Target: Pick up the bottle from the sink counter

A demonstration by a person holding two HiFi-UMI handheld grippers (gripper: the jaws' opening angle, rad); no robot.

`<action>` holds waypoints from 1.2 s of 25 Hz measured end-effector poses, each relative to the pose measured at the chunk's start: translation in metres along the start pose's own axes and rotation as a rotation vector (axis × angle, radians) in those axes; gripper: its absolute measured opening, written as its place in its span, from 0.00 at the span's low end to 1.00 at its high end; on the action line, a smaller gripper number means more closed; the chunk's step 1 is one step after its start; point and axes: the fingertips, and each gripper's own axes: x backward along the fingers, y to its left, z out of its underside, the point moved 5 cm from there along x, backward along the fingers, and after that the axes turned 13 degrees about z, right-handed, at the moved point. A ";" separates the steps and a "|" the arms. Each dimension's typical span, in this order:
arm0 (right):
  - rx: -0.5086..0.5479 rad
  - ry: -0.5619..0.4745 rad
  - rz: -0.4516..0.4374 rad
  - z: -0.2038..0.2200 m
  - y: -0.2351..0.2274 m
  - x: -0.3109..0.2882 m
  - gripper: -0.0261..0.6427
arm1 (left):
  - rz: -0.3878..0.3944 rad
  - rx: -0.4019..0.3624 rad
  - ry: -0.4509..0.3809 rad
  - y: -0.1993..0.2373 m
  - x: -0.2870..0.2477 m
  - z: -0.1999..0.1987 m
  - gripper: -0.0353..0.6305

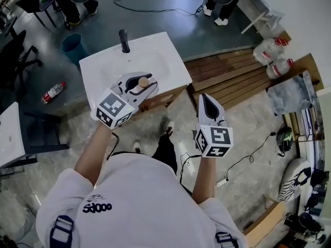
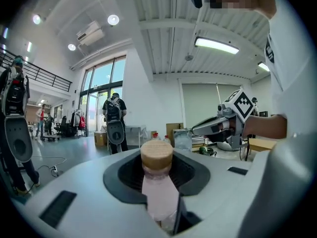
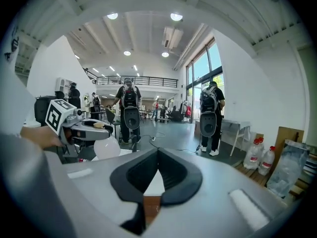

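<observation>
The bottle (image 2: 157,182) has a pale pink body and a round tan cap (image 1: 143,81). It stands upright between the jaws of my left gripper (image 1: 149,82), which is shut on its neck and holds it above the front of the white sink counter (image 1: 165,56). In the right gripper view the bottle's rounded body (image 3: 106,148) hangs below the left gripper. My right gripper (image 1: 206,100) is off to the right of the counter over the floor, with its jaws shut and nothing in them. It also shows in the left gripper view as the right gripper (image 2: 208,127).
A black faucet (image 1: 124,41) stands at the counter's far edge. On the floor are a blue bin (image 1: 72,47), a lying bottle (image 1: 53,92), wooden decking (image 1: 227,74) and large water jugs (image 1: 271,51). A white table (image 1: 10,133) is at left. People with backpacks (image 3: 130,110) stand in the hall.
</observation>
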 end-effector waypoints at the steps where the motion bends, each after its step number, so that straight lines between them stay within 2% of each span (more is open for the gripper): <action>1: 0.005 -0.005 0.005 -0.001 0.001 0.004 0.06 | 0.005 -0.004 -0.004 -0.004 0.003 -0.003 0.23; 7: 0.004 -0.013 -0.007 -0.003 0.012 0.017 0.06 | 0.014 -0.009 -0.002 -0.018 0.018 -0.008 0.23; 22: 0.072 -0.060 0.009 -0.016 0.026 0.041 0.06 | 0.039 -0.070 -0.069 -0.036 0.038 -0.034 0.23; 30: 0.070 -0.055 0.013 -0.010 0.029 0.042 0.06 | 0.031 -0.049 -0.053 -0.033 0.041 -0.025 0.23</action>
